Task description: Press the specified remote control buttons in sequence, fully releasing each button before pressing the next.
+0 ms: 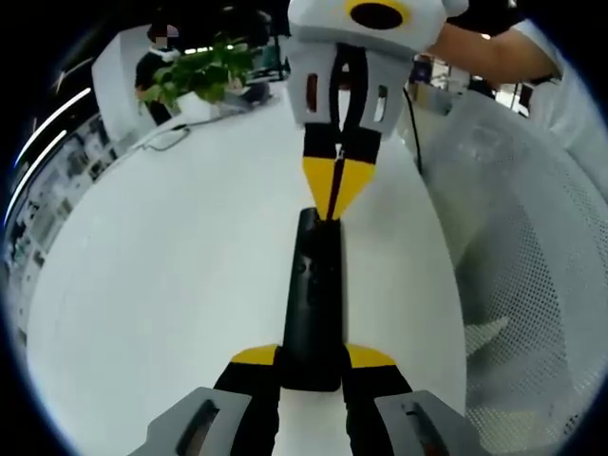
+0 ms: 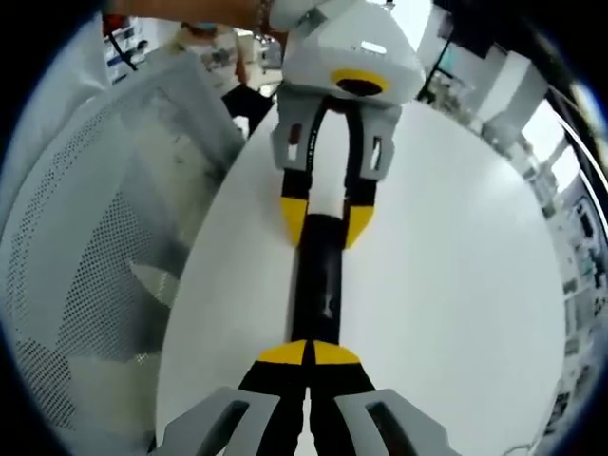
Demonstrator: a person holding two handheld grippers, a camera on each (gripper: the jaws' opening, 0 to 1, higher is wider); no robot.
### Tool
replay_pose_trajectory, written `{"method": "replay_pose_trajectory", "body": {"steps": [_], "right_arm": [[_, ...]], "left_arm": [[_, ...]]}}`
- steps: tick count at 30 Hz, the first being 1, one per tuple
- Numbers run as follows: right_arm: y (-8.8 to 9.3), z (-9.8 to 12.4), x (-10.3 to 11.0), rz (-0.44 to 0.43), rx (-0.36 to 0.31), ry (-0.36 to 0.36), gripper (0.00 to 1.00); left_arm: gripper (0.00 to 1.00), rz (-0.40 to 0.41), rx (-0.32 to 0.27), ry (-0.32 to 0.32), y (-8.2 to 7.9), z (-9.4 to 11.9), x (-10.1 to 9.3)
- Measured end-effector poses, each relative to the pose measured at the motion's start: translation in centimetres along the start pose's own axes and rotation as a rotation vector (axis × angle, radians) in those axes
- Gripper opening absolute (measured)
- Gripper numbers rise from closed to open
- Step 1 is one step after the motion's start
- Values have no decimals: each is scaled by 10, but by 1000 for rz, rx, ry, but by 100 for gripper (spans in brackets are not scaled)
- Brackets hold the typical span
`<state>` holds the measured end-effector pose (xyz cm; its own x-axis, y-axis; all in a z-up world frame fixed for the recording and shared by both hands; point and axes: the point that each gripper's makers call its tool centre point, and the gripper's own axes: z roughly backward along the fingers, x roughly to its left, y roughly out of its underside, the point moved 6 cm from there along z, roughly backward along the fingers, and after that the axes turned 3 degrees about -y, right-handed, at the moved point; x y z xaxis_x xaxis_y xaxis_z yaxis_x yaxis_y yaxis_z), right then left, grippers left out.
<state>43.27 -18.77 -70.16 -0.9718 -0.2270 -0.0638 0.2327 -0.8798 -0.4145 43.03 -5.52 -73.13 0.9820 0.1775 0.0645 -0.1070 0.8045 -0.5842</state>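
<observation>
Remote (image 1: 312, 304) is lying flat on the white table (image 1: 171, 285), long and black, and the two grippers are facing each other over it from opposite ends. In the left gripper view, the left gripper (image 1: 312, 359) is straddling the near end of the remote, its yellow-tipped jaws sitting against either side and clamping it steady. The right gripper (image 1: 334, 195) is coming in from the far side with its jaws drawn together into a single point, and that point is resting on or just above the far end of the remote; I cannot tell whether it is actually pushing down. So a button press looks to be in hand, with one gripper bracing and the other acting as a finger. The next move is probably calling for a clean lift of the closed tip before it shifts along to the next button. No brand, label or button marking is legible on the remote. A mesh chair (image 2: 104, 237) is standing beside the table, and a leafy plant (image 1: 195, 71) is sitting at the far edge.
</observation>
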Motion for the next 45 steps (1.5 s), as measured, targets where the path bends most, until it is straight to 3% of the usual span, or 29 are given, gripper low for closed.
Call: {"method": "replay_pose_trajectory", "body": {"steps": [45], "right_arm": [[-6, -2, -6, 25, 1, -10, 0]], "left_arm": [[24, 1, 2, 6, 0, 0, 1]]}}
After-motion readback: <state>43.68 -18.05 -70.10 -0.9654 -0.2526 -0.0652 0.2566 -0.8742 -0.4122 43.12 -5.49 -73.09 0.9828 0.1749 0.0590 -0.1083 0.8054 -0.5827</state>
